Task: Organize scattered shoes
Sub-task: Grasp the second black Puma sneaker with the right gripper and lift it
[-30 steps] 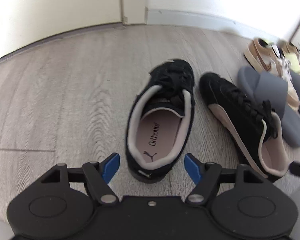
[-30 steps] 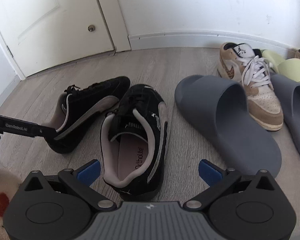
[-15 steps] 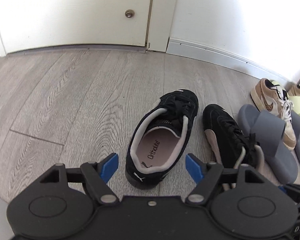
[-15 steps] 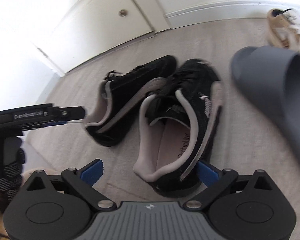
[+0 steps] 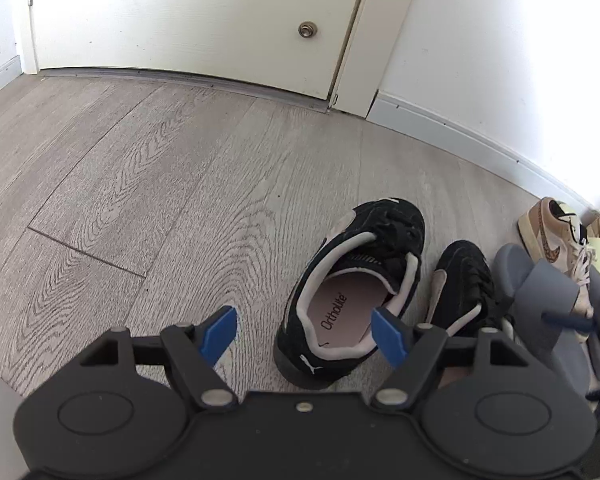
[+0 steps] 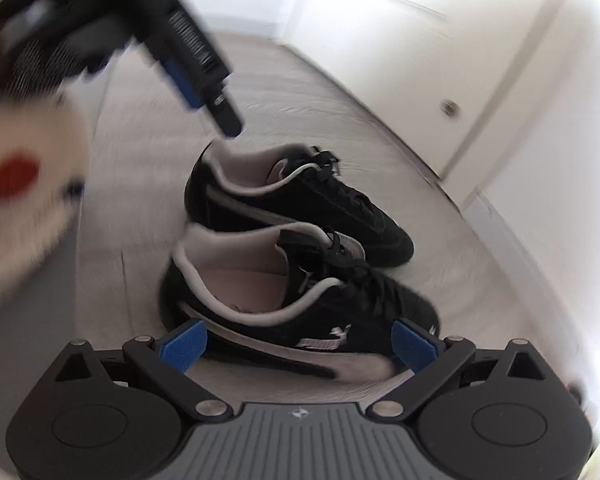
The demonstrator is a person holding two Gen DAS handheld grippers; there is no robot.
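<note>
A: Starting at the left, there's bare wood floor [image 5: 148,184] and a closed white door [image 5: 188,16]. The left gripper [image 5: 305,334] hangs above the floor with its fingers spread wide, nothing between them.

B: And just ahead of it?

A: A black sneaker [image 5: 356,292], heel towards the camera, sitting partly between those blue pads [image 5: 220,330]. Its partner, the second black sneaker [image 5: 462,284], lies right beside it, then a grey slide [image 5: 540,292] and a tan sneaker [image 5: 548,232] by the wall.

B: So the black pair's together. What step are we on?

A: I'd say lining that pair up in the row. No shoe is gripped right now.

B: The right side?

A: The right gripper [image 6: 298,343] is turned side-on to the pair, low, fingers also released and wide, straddling the near sneaker's flank. The picture is blurred, so contact is hard to judge.

B: Next move?

A: Probably either gripper closing on a heel collar to square the shoe up. It needs a lower approach with one pad inside the opening.
</note>
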